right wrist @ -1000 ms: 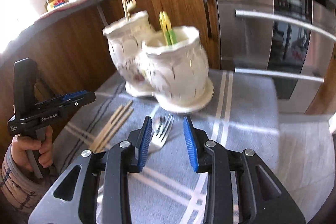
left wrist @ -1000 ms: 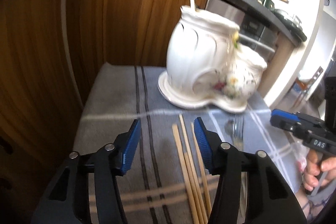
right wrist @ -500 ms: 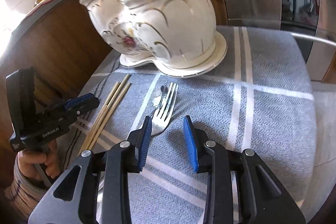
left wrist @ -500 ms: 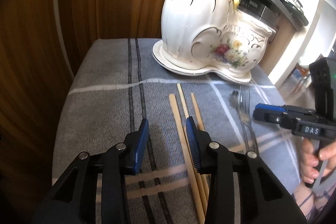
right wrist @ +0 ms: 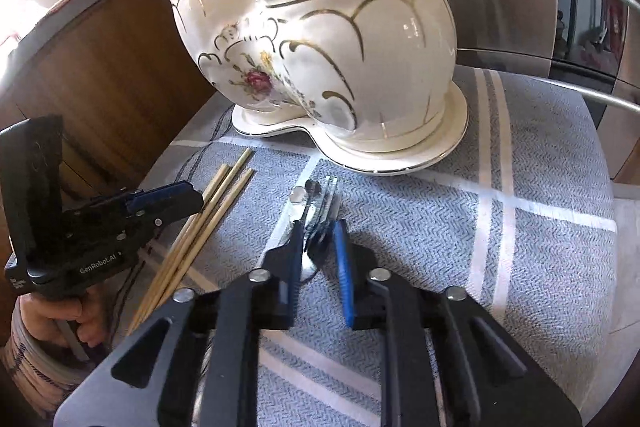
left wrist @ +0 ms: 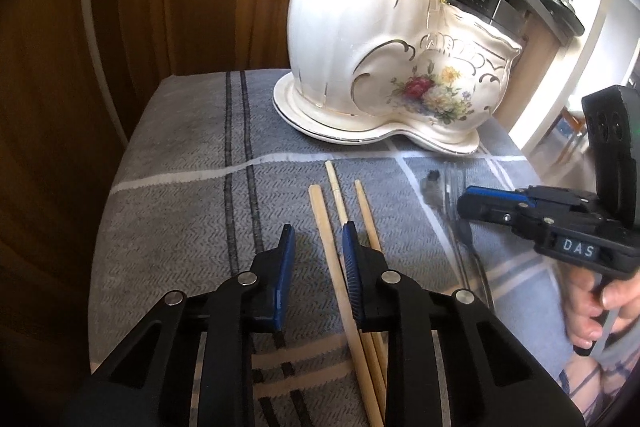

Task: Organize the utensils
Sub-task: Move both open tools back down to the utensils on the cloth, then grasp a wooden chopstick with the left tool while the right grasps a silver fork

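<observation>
Looking down the left claw: its jaws have just been closing but there's a gap, nothing pinched yet. Three pale wooden chopsticks lie side by side on the grey striped surface, in front of the white floral ceramic holder; the leftmost one runs between the pads. My right claw has just been closing too and looks clamped on the shiny metal fork lying beside the chopsticks.
</observation>
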A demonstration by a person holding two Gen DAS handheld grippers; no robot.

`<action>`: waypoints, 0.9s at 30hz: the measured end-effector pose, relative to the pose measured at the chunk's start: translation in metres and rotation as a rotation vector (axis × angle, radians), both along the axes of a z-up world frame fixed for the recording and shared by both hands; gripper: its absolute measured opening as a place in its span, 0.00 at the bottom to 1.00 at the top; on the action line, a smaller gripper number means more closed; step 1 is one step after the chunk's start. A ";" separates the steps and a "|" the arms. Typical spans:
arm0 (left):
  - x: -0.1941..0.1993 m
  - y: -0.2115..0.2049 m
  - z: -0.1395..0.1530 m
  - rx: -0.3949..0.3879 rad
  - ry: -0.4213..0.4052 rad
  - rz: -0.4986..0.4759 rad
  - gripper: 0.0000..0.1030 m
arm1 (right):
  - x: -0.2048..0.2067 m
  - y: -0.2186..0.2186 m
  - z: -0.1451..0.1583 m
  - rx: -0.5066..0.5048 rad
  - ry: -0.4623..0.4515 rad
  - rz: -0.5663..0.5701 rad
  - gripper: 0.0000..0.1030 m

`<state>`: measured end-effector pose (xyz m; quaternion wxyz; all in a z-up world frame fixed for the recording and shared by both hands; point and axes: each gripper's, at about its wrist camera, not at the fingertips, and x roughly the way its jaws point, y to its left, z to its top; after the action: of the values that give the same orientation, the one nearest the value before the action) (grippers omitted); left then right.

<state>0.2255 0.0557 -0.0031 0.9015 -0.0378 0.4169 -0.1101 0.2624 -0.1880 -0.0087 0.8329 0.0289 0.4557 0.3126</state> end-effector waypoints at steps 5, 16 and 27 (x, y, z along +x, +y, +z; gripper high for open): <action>0.003 -0.002 0.001 0.006 0.003 -0.002 0.25 | -0.001 0.002 0.000 0.002 -0.012 0.010 0.00; 0.004 -0.005 0.001 0.029 0.007 -0.005 0.25 | -0.001 -0.015 0.004 0.031 0.020 0.002 0.00; 0.006 -0.005 0.001 0.111 -0.007 -0.004 0.09 | 0.011 -0.008 -0.003 0.058 0.052 0.015 0.16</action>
<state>0.2312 0.0508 -0.0025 0.9034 0.0133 0.4194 -0.0887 0.2736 -0.1957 -0.0115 0.8172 0.0577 0.4681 0.3313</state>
